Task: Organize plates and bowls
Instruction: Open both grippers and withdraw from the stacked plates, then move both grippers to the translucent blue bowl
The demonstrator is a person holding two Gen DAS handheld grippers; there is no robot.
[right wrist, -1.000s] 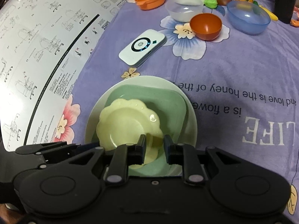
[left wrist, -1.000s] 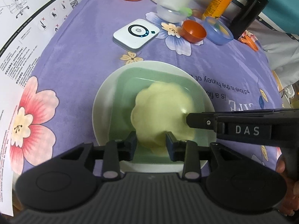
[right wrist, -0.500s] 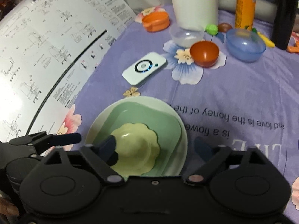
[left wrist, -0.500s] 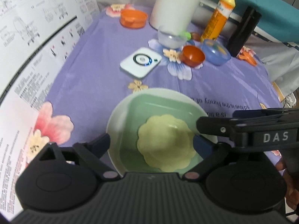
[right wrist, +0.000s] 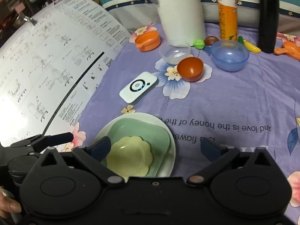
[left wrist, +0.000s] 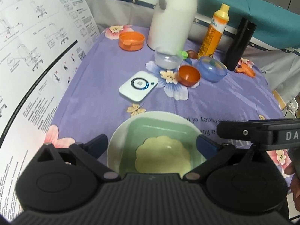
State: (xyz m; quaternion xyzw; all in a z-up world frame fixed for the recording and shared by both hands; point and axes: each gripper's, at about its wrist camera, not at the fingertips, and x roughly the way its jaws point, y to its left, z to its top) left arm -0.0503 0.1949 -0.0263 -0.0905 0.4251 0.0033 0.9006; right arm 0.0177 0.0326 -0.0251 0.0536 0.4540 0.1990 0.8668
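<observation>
Tablecloth (left wrist: pixel 97 97): purple, big flower prints, a line of printed text running upside down across it, and everything here sits on it.
Instruction sheet (left wrist: pixel 28 56): a broad white printed sheet curling up along the left edge of the cloth.
White jug (left wrist: pixel 172 16): tall, at the far end, blurred at the top.
Orange bottle (left wrist: pixel 215 31): upright beside the jug, with a black flask (left wrist: pixel 239 43) just to its right.
Left gripper (left wrist: pixel 151 145): jaws have just been opening and now stand spread wide, one fingertip either side of the plate stack, nothing held, pads off the rims.
Right gripper (right wrist: pixel 156 148): same story, jaws just opened to full spread, empty; its left fingertip overlaps the yellow dish in view, though whether it touches I cannot tell.
White round plate (left wrist: pixel 120 140): bottom of the stack, near edge of the cloth.
Green square plate (left wrist: pixel 150 131): nested inside the white one.
Yellow scalloped dish (left wrist: pixel 163 155): on top, resting in the green plate, free of both claws.
Blue bowl (right wrist: pixel 229 55): far right, well apart from the stack.
Clear bowl (right wrist: pixel 174 53): at the jug's foot.
Orange-red bowl (right wrist: pixel 190 68): tilted, between the clear and blue bowls.
Orange tub (left wrist: pixel 131 41): far left of the jug.
White device (left wrist: pixel 138 85): flat, ring-marked, between stack and bowls.
</observation>
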